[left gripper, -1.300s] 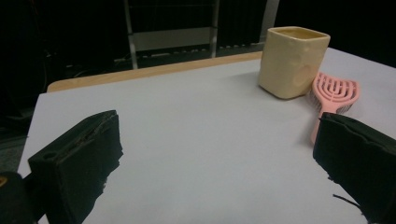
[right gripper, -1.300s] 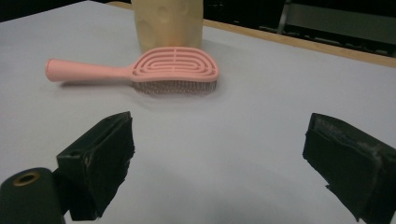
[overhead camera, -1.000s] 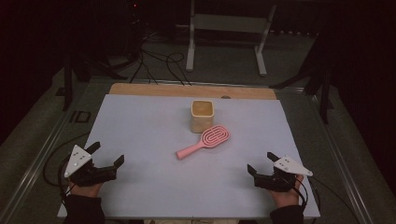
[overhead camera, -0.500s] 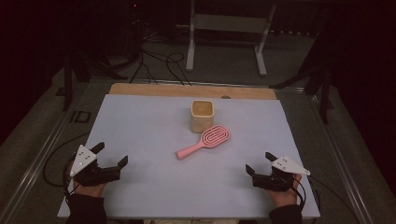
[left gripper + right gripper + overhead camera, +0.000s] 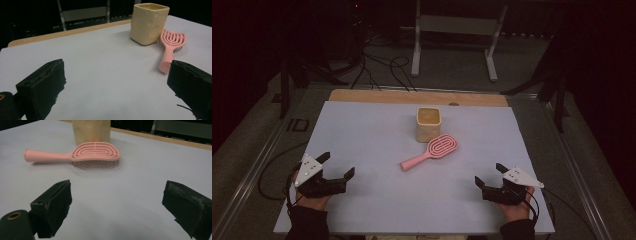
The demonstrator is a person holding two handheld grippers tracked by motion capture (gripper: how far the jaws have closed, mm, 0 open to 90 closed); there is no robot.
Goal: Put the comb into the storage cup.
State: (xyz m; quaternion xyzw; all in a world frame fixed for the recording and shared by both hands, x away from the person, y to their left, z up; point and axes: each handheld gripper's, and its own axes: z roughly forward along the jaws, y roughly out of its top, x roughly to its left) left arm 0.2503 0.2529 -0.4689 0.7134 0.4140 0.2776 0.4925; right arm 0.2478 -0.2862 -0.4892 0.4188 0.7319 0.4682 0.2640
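Both the left tool [image 5: 338,166] and right tool [image 5: 490,175] rest spread wide on the bench [image 5: 377,130], well apart from the pink hairbrush [image 5: 430,152] beside the cream cup [image 5: 428,123].

Smooth pink plastic hairbrush [image 5: 431,152]

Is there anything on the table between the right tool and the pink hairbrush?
No. In the right gripper view, the stretch of pale table between the open right tool and the hairbrush is bare. The high view shows the same.

The room was dark; a metal stand [image 5: 455,30] stood on the grey floor [image 5: 522,75] behind the table [image 5: 377,135], cables [image 5: 377,65] beside it.
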